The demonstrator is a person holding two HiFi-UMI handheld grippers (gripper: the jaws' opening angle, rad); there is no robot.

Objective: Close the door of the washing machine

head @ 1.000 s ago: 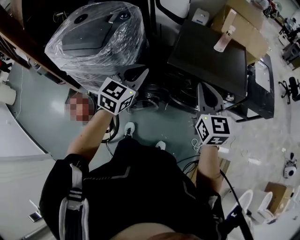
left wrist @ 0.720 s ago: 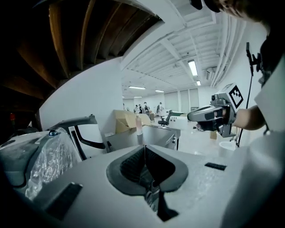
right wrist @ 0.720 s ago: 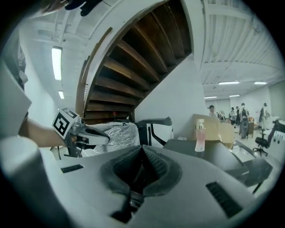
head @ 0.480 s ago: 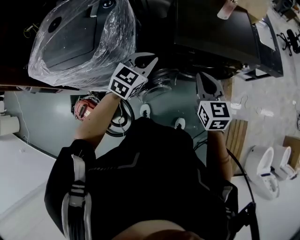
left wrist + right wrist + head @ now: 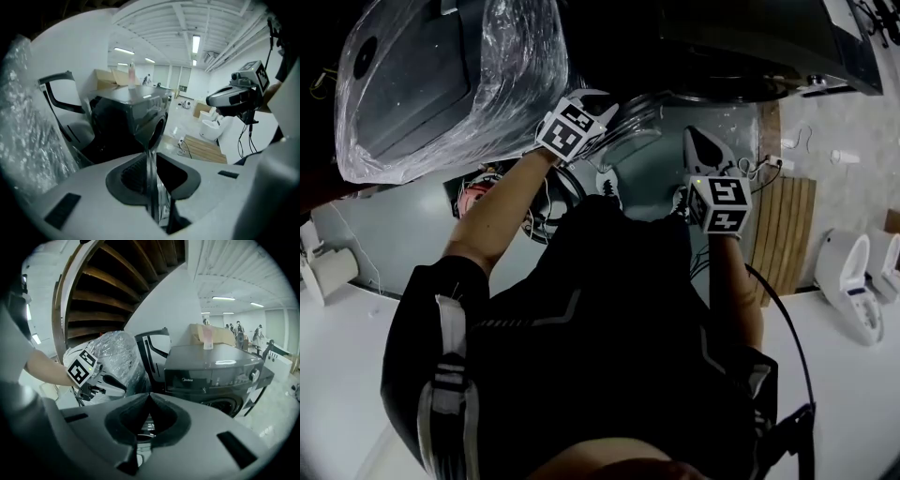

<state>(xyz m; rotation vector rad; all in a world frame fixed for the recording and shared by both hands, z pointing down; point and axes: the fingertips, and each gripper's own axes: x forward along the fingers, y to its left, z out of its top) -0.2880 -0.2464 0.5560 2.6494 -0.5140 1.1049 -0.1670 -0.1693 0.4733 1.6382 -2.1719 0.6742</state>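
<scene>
At the far left of the head view stands a grey appliance wrapped in clear plastic film (image 5: pixel 441 75). The right gripper view shows this film from the side, under dark wooden stairs (image 5: pixel 117 277) that the head view does not show.

Next comes the left gripper (image 5: pixel 598 105), held just beside the film. Its own view shows its jaws a little apart; they have just been opening. In the narrow gap the thin shiny edge of the round glass door (image 5: pixel 630 120) is visible. Whether the pads touch it, I cannot tell.

The door stands open, swung out between the two grippers, in front of the dark grey washing machine (image 5: pixel 741 42). The head view gives only the top of the machine. The right gripper view shows its front panel and drum opening, and a pink bottle (image 5: pixel 208 338) on its top.

The right gripper (image 5: pixel 698 141) is to the right of the door, apart from it. Its jaws are pressed together with nothing between them.

Further right a wooden slatted pallet (image 5: pixel 783 220) lies on the floor, and white toilets (image 5: pixel 853 281) stand beyond it.
</scene>
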